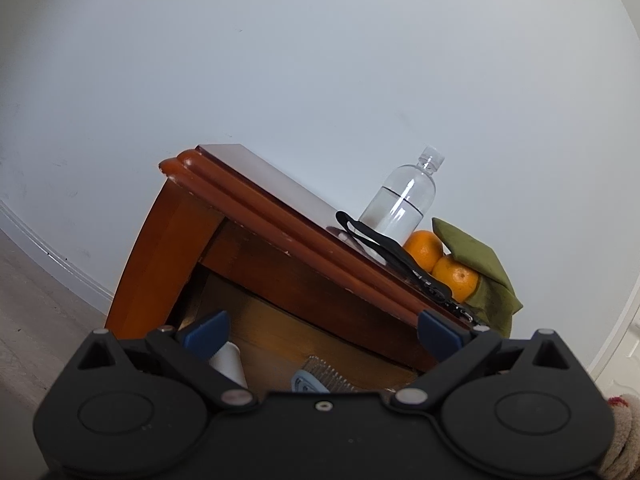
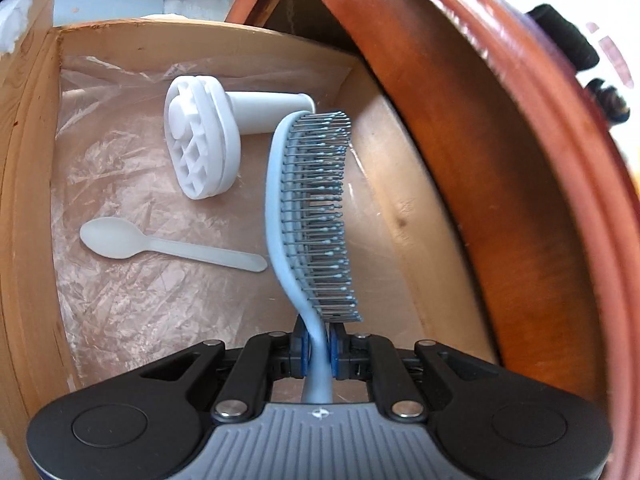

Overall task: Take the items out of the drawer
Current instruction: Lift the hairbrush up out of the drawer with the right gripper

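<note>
My right gripper [image 2: 318, 346] is clamped on the hairbrush [image 2: 308, 216], lifted above the drawer [image 2: 28, 184] floor. The spoon [image 2: 168, 246] and white tool [image 2: 208, 140] remain inside. My left gripper [image 1: 320, 330] is wide apart, empty.

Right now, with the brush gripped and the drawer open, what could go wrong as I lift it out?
The right tool pinches only the hairbrush's thin neck, so it may pivot or slip. The table's overhanging edge sits close beside the bristles and could snag them. The tabletop looks crowded: bottle, oranges.
</note>
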`<state>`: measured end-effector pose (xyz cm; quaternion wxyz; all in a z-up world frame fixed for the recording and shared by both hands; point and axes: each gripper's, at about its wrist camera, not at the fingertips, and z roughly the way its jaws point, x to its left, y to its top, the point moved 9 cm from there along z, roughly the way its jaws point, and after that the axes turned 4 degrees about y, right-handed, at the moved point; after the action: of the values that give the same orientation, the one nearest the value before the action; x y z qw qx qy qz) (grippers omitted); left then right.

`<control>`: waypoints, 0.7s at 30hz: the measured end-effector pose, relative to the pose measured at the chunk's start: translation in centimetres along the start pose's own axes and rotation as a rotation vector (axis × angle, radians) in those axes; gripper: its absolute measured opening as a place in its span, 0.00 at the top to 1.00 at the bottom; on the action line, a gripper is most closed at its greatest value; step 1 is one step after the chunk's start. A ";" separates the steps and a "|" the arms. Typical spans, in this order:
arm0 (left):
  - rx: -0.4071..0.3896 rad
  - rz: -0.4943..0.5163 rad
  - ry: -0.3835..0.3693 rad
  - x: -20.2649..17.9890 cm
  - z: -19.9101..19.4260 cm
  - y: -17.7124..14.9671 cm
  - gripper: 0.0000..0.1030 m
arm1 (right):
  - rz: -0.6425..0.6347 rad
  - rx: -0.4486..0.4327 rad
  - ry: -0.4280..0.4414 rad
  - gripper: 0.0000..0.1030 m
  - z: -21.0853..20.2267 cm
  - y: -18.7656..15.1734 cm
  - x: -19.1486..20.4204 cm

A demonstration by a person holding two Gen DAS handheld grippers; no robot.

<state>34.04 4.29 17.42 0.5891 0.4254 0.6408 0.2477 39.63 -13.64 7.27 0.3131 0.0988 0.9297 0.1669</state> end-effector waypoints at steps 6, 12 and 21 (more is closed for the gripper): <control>-0.024 -0.030 0.033 0.1 -0.4 0.0 0.02 | -0.034 0.005 -0.034 0.89 -2.0 -0.6 0.3; -0.033 -0.004 0.060 0.0 -0.6 -0.1 0.02 | -0.058 -0.013 -0.097 0.89 -4.1 -0.5 -0.2; -0.016 -0.026 0.067 0.2 -0.5 -0.1 0.02 | -0.098 -0.033 -0.119 0.89 -8.2 -0.4 0.8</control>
<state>33.52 4.48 17.35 0.5740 0.4037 0.6636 0.2590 33.94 -15.84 12.78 0.3771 0.0580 0.9103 0.1605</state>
